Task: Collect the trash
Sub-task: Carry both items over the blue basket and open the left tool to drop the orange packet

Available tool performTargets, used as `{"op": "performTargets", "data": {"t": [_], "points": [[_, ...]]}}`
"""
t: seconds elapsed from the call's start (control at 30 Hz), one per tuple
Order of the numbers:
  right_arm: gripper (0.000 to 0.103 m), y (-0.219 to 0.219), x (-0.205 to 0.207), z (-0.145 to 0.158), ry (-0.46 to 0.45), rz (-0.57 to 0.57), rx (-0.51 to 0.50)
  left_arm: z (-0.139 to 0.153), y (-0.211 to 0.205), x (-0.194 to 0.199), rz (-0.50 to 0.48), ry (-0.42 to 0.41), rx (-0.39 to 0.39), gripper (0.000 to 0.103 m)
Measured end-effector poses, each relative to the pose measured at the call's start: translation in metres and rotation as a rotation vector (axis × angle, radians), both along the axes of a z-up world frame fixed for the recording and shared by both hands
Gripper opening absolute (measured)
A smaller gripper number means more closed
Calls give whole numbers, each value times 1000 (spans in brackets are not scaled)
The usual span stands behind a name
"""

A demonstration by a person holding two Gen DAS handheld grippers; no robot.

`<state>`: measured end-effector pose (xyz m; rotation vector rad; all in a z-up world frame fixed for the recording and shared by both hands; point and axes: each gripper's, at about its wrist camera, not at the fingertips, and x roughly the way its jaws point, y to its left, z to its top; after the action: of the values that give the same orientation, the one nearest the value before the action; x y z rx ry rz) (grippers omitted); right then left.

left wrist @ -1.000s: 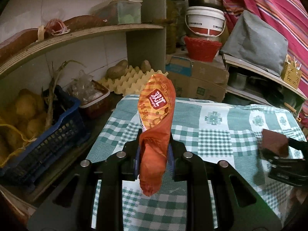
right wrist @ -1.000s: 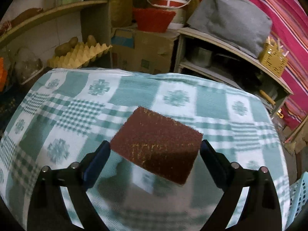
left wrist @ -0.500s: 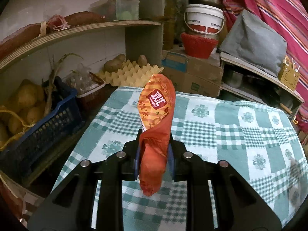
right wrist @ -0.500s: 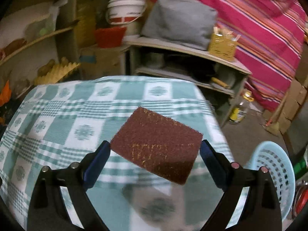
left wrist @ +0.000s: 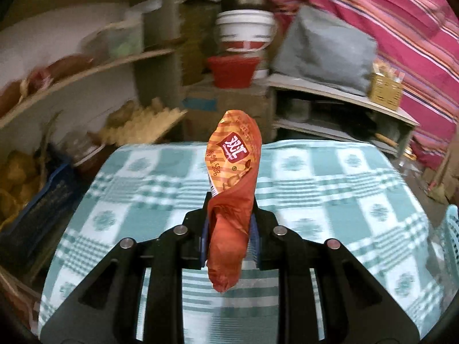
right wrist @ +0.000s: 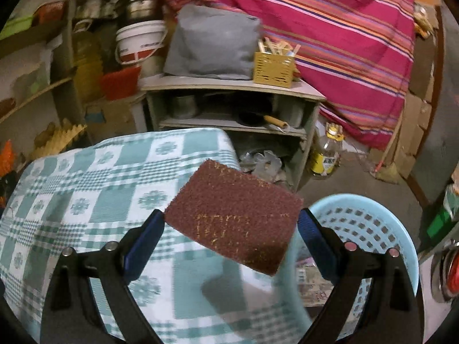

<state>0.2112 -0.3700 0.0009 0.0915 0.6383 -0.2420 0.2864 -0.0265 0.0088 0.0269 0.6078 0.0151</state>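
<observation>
My left gripper point(left wrist: 229, 229) is shut on an orange snack wrapper point(left wrist: 233, 183) that stands upright between its pads, above the green checked tablecloth point(left wrist: 315, 189). In the right wrist view my right gripper point(right wrist: 231, 232) holds a dark red scouring pad point(right wrist: 233, 216) flat, pinched by its two short ends. The pad hangs over the table's right edge point(right wrist: 218, 286), beside a light blue plastic basket point(right wrist: 370, 229) on the floor. Some paper scraps lie in the basket's bottom. The basket's rim point(left wrist: 453, 229) also shows at the right edge of the left wrist view.
Shelves with potatoes, an egg tray point(left wrist: 143, 123) and a blue crate point(left wrist: 37, 209) stand left of the table. Behind it are cardboard boxes, a red bowl point(left wrist: 232, 71), a white bucket point(right wrist: 140, 43) and a low shelf unit point(right wrist: 229, 109). An oil bottle point(right wrist: 327, 152) stands on the floor.
Both grippers have swung to the right across the table with their loads. The blue basket has come into the right wrist view and now lies just under the pad.
</observation>
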Motion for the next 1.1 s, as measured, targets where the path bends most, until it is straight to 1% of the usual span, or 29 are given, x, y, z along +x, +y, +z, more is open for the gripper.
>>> {"op": "performTargets", "data": {"t": [0.13,0.3,0.4,0.57,0.77,0.87,0.93,1.03,1.1], "points": [[92,-26,-15,1,-11,-38,12,6,-55,-11,-89,-33,31,22],[92,-54,-35,7,-32,-83,-2,6,-121,-22,-196,-35,36,22],[92,-73,-45,11,-39,-111,1,5,-162,-30,-257,-32,21,22],[92,-102,-62,13,-48,-151,-8,5,-209,-38,-331,-28,-16,23],[92,-144,-82,10,-53,-232,5,3,-272,-50,-441,-13,-54,23],[92,-167,-91,6,-55,-265,29,-3,-303,-61,-510,1,-58,23],[92,-177,-98,4,-54,-282,33,-13,-326,-68,-552,20,-51,23],[92,-190,-106,1,-53,-304,39,-24,-354,-75,-589,37,-30,23],[92,-199,-112,-2,-52,-317,49,-27,-368,-78,-613,42,-30,23]]}}
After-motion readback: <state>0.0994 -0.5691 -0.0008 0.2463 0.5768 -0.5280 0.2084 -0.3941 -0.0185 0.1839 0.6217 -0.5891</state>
